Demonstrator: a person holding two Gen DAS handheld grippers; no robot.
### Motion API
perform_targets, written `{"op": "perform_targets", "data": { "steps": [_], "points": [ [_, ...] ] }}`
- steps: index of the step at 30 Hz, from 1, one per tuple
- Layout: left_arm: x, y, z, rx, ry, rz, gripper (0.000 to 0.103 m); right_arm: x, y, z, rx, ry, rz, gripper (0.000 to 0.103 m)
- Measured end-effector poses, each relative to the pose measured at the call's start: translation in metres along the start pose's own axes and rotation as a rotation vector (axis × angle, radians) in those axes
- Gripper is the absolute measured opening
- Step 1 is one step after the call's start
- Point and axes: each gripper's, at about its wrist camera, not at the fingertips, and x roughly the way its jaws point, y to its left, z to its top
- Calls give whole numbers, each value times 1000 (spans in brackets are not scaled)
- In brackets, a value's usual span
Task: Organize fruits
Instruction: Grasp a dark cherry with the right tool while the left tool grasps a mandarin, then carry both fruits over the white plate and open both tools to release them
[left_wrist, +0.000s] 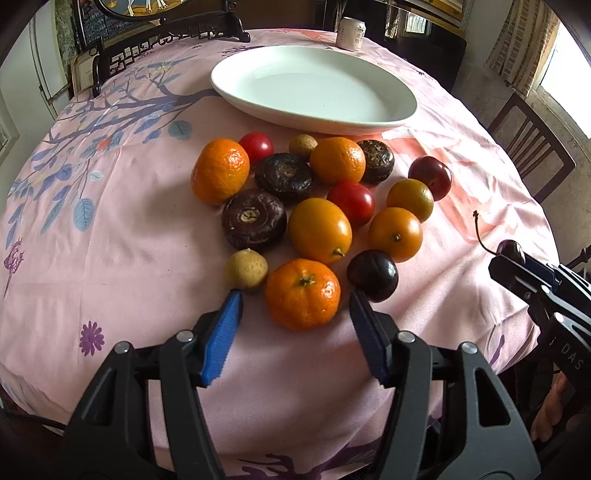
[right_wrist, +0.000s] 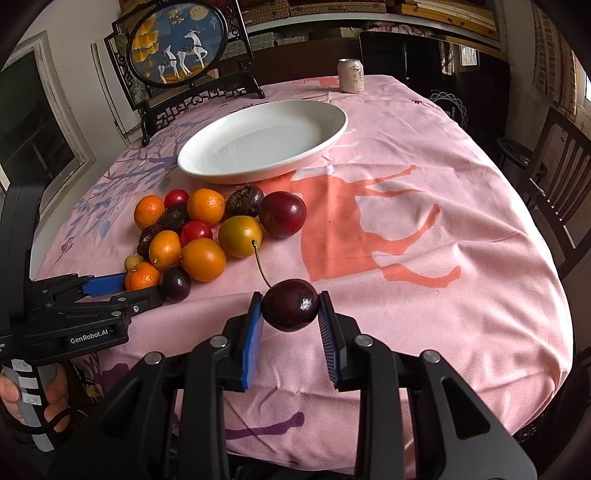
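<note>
Jaws of the right gripper are clamped on a dark cherry held above the near desk; jaws of the left gripper stand partly apart, flanking a mandarin at the near edge of the fruit cluster, not yet pressing it. Nothing has been placed on the white plate at the far side. Judged barely begun: the rest of the fruit remains loose on the cloth.

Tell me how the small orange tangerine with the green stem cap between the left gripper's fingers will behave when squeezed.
The small orange tangerine is round, so it may roll toward the dark plum beside it. Its peel looks soft; the left gripper should probably squeeze gently.
</note>
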Motion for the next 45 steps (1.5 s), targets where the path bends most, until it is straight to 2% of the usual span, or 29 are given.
{"op": "perform_targets", "data": {
  "steps": [3, 4, 12, 19, 23, 25, 28, 31, 34, 37, 39, 42, 45],
  "points": [
    [-2, 3, 0, -2, -17, -5, 50, -1, 5, 0, -8, 1, 4, 30],
    [-4, 3, -1, 2, -17, -31, 38, -2, 7, 0, -12, -1, 3, 30],
    [-32, 10, -7, 10, -101, -42, 37, -5, 19, 4, -28, -12, -2, 30],
    [-49, 26, -4, -17, -139, -58, 37, -6, 31, 10, -43, -21, 7, 30],
    [-50, 33, 9, -23, -146, -52, 37, -3, 33, 15, -52, -22, 24, 30],
    [-50, 33, 24, -15, -151, -48, 37, -2, 34, 25, -65, -26, 28, 30],
    [-48, 32, 63, 9, -162, -24, 37, -4, 37, 58, -98, -57, 48, 30],
    [-36, 30, 120, 31, -157, 2, 37, 0, 39, 109, -142, -113, 22, 30],
    [-7, 33, 184, 0, -116, 26, 37, 27, 35, 166, -148, -112, 21, 30],
    [35, 35, 238, -32, -62, 13, 37, 82, 21, 214, -118, -21, 60, 30],
    [62, 38, 261, -63, -29, 10, 37, 120, 13, 234, -108, 45, 49, 30],
    [95, 39, 282, -99, 21, -11, 37, 164, 3, 248, -91, 123, 23, 30],
    [113, 35, 291, -97, 42, -13, 37, 185, 2, 251, -106, 156, 11, 30]
  ]
}}
